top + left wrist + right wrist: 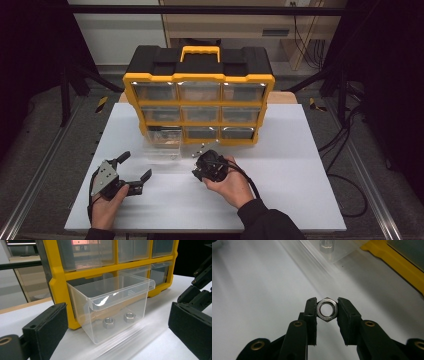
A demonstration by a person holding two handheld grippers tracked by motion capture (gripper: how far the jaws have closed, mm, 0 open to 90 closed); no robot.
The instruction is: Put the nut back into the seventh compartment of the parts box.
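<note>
A yellow and black organizer (pixel 198 77) with clear drawers stands at the back of the white table. One clear drawer (pixel 162 143) sits pulled out on the table at its lower left; in the left gripper view the drawer (pixel 112 297) holds two steel hex nuts (pixel 108 322). My left gripper (pixel 136 166) is open in front of the drawer, its jaws wide apart and nothing between them (pixel 117 322). My right gripper (pixel 197 173) is shut on a steel hex nut (pixel 334 312), held by its flats just above the table, right of the drawer.
A few loose nuts (pixel 201 148) lie on the table (pixel 295 165) just in front of the organizer, beyond my right gripper. The drawer's corner with a nut (pixel 326 246) inside and the organizer's yellow base (pixel 397 263) lie ahead in the right gripper view.
</note>
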